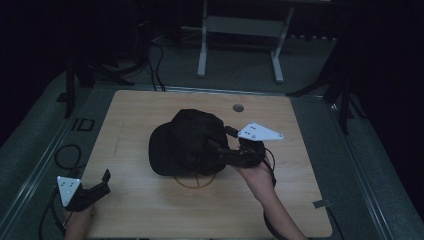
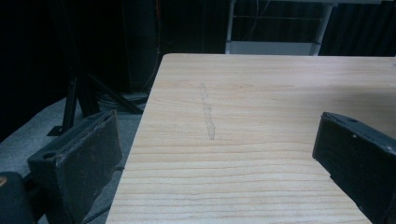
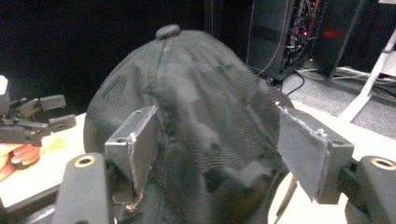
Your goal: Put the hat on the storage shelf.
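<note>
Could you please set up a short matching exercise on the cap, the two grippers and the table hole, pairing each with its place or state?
Things:
1. cap
2. left gripper
3. right gripper
4. hole

Places or states:
A. open, at the table's near left corner, holding nothing
B. black, in the middle of the table
C. near the table's far edge
D. jaws spread on either side of the cap's back

Pairs: 1-B, 2-A, 3-D, 4-C
</note>
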Demonstrator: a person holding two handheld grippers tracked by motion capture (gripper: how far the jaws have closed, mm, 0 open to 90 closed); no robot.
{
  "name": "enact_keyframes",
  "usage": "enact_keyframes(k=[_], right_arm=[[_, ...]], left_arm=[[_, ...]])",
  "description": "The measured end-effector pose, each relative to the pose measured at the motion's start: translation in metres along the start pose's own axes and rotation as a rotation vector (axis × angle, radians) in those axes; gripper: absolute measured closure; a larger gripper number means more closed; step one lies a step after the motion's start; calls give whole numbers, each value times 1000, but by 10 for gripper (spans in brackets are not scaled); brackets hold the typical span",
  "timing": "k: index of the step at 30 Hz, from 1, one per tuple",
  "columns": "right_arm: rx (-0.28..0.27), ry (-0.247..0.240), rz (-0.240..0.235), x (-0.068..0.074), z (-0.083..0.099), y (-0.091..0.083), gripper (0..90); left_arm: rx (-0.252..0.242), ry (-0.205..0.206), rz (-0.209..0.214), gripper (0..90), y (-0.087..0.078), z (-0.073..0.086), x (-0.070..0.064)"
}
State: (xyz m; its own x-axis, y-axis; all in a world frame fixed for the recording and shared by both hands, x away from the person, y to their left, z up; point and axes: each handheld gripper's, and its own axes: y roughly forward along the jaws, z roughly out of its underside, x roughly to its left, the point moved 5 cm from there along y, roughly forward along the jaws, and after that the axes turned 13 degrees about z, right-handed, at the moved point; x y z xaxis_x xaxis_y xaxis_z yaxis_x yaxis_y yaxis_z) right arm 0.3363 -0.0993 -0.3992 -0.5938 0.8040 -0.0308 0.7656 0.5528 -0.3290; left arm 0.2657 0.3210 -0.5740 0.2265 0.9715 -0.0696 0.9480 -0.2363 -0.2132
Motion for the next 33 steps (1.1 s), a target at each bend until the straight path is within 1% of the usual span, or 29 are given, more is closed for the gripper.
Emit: enact_keyframes(k=[4, 7, 9, 11, 13, 17, 20, 23, 27, 33], right_arm=[[-12, 13, 9, -11, -3, -6, 197], [-19, 11, 15, -22, -2, -11, 136], [-28, 20, 30, -32, -1, -16, 136], [-27, 7, 41, -40, 2, -20, 121], [-18, 13, 70, -50, 6, -24, 121], [11, 7, 119, -71, 19, -28, 121], [27, 19, 158, -86, 32, -32, 122], [47, 12, 203, -100, 46, -35, 122], [74, 22, 242, -116, 64, -39, 122], [89, 47, 296, -137, 93, -46, 122]], left_arm=[[0, -1, 0, 18, 0, 0, 0], [1, 0, 0, 18, 0, 0, 0], [1, 0, -1, 18, 0, 0, 0], [0, 0, -1, 18, 0, 0, 0], [0, 0, -1, 18, 0, 0, 0], [-2, 2, -3, 18, 0, 0, 0], [-1, 1, -3, 18, 0, 0, 0], [-2, 2, -4, 18, 0, 0, 0], [-2, 2, -3, 18, 0, 0, 0], [-1, 1, -2, 18, 0, 0, 0]])
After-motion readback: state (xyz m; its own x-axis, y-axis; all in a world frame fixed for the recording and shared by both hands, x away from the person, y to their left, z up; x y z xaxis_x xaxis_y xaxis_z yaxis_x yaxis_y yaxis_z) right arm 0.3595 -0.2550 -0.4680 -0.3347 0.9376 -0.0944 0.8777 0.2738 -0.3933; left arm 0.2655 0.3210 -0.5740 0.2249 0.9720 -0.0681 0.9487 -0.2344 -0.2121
